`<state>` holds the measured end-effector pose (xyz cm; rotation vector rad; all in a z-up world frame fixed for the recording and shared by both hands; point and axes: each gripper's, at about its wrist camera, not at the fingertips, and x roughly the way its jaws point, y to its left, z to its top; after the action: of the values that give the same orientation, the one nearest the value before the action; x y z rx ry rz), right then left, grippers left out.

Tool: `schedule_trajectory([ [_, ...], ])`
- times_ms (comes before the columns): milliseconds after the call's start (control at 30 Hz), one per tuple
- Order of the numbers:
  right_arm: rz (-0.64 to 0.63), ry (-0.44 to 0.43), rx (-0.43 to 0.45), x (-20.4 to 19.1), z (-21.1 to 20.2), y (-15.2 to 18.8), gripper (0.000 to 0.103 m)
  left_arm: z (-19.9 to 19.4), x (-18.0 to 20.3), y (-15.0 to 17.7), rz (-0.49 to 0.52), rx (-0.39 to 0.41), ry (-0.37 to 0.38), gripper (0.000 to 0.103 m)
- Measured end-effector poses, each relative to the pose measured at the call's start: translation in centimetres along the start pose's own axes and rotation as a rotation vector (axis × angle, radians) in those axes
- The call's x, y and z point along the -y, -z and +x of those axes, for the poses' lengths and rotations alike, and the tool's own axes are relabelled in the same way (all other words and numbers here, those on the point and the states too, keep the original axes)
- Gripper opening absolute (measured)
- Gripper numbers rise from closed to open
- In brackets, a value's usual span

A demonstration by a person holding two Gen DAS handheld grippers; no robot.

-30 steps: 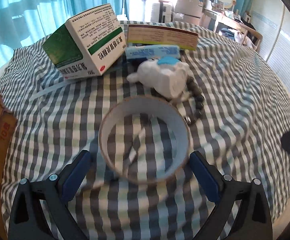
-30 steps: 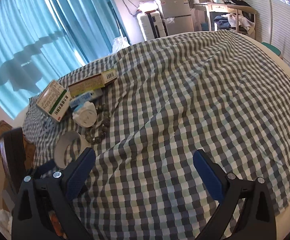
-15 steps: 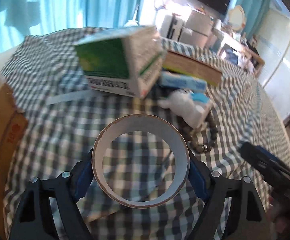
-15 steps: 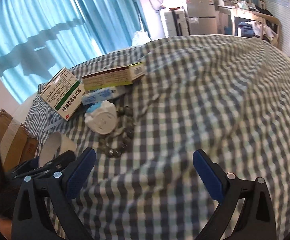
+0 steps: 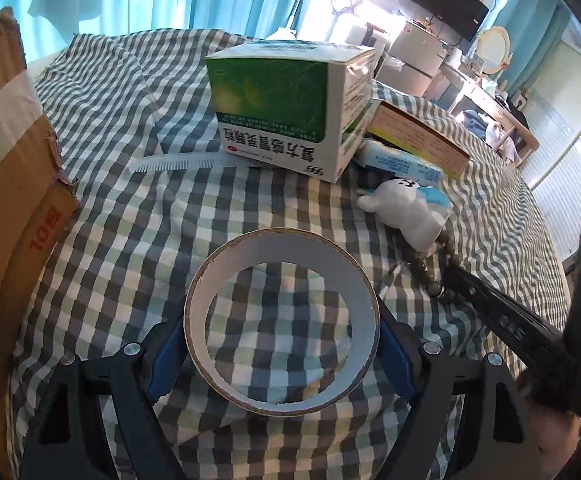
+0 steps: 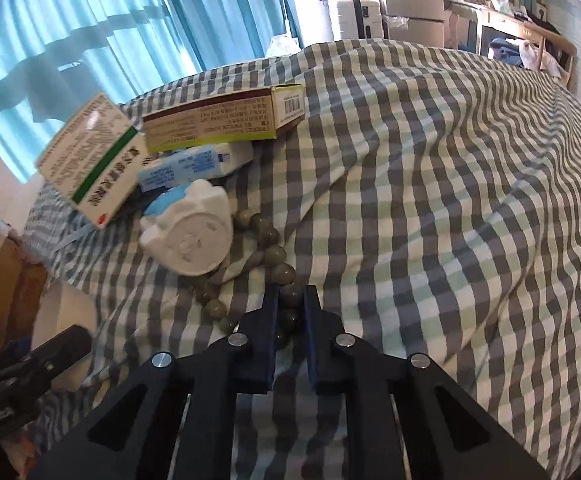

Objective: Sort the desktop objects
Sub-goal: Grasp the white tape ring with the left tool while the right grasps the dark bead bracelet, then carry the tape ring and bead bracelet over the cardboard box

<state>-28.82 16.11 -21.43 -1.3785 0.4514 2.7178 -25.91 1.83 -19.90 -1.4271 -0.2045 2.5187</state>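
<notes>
The right gripper [image 6: 291,300] is now sitting low over the string of grey-green beads [image 6: 268,236], having come in from the open cloth where it hung a second ago, and its jaws have just been closing, pinching a bead between the blue pads. The left gripper [image 5: 282,334], which was spread around the white cardboard tape ring [image 5: 282,336] then, is now clamping that ring by its outer sides and holding it tilted above the cloth. All of this is lying on a bed or table covered in grey, green and white checked cloth [image 6: 450,200], with turquoise curtains [image 6: 110,20] glowing behind. Beside the beads a white plaster figure with a blue patch [image 6: 192,236] is lying on its side, with a green and white medicine box [image 5: 290,108], a long brown and yellow carton [image 6: 226,116] and a pale blue packet [image 6: 194,164] clustering behind it. A brown cardboard box [image 5: 6,200] is standing at the left edge.
</notes>
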Motion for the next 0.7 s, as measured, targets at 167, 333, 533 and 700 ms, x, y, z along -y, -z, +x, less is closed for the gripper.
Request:
schedule_trajectory([
  [167, 0.035, -0.074, 0.036, -0.8, -4.4, 1.9, 0.011, -1.5, 0.9, 0.1, 0.01, 0.011, 0.004, 0.084],
  [333, 0.016, -0.12, 0.065, -2.6, -8.4, 2.3, 0.011, -4.6, 2.0, 0.4, 0.024, 0.047, 0.031, 0.084],
  [533, -0.001, -0.138, 0.121, -4.1, -13.8, 3.3, 0.011, -8.9, 3.4, 1.0, 0.054, 0.09, 0.057, 0.084],
  [700, 0.002, -0.138, 0.156, -4.4, -17.3, 4.0, 0.011, -12.5, 4.2, 1.3, 0.09, 0.129, 0.062, 0.084],
])
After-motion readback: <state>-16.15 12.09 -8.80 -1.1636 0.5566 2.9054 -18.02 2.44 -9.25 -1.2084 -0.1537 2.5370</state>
